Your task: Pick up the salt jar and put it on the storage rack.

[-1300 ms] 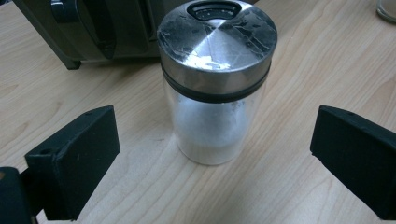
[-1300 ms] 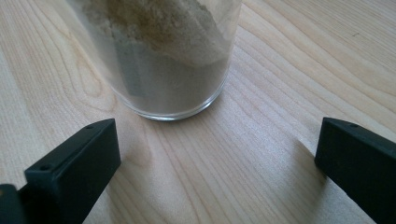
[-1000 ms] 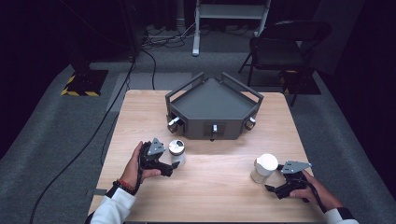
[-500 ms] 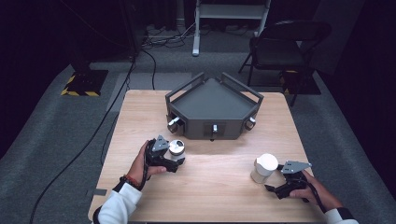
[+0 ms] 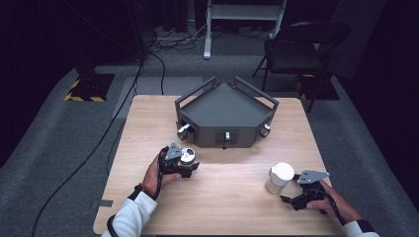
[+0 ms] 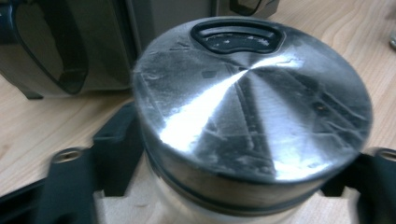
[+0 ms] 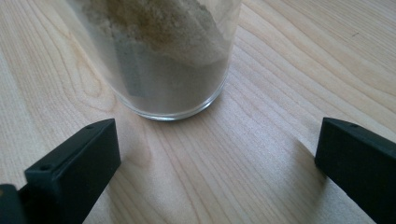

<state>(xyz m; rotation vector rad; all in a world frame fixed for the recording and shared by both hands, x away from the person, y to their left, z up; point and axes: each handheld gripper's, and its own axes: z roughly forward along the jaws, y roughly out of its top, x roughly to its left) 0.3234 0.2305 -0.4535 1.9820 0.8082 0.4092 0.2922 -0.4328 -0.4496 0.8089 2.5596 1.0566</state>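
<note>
A small glass jar with a brushed metal lid [image 5: 187, 158] stands on the wooden table [image 5: 237, 197] in front of the dark box. My left gripper [image 5: 186, 167] reaches around it from the left; its jaws have just been closing and now press on the jar's sides below the lid [image 6: 252, 98]. My left gripper [image 6: 243, 191] has one black jaw on each side of the glass. At the right, a white-lidded glass jar of pale powder [image 5: 279, 177] stands upright. My right gripper [image 5: 291, 198] rests just behind it, open. The jar [image 7: 168, 56] sits beyond my right gripper [image 7: 217, 154], not between the jaws.
A dark grey angular box [image 5: 225, 111] with rail handles and front knobs sits at the table's far middle, just behind the left jar. On the floor beyond are a folding chair [image 5: 301, 49], cables and a stand.
The left hand has slid forward and sunk a little over the metal-lidded jar, and its jaws have closed on it. The right hand and the powder jar have kept still.
</note>
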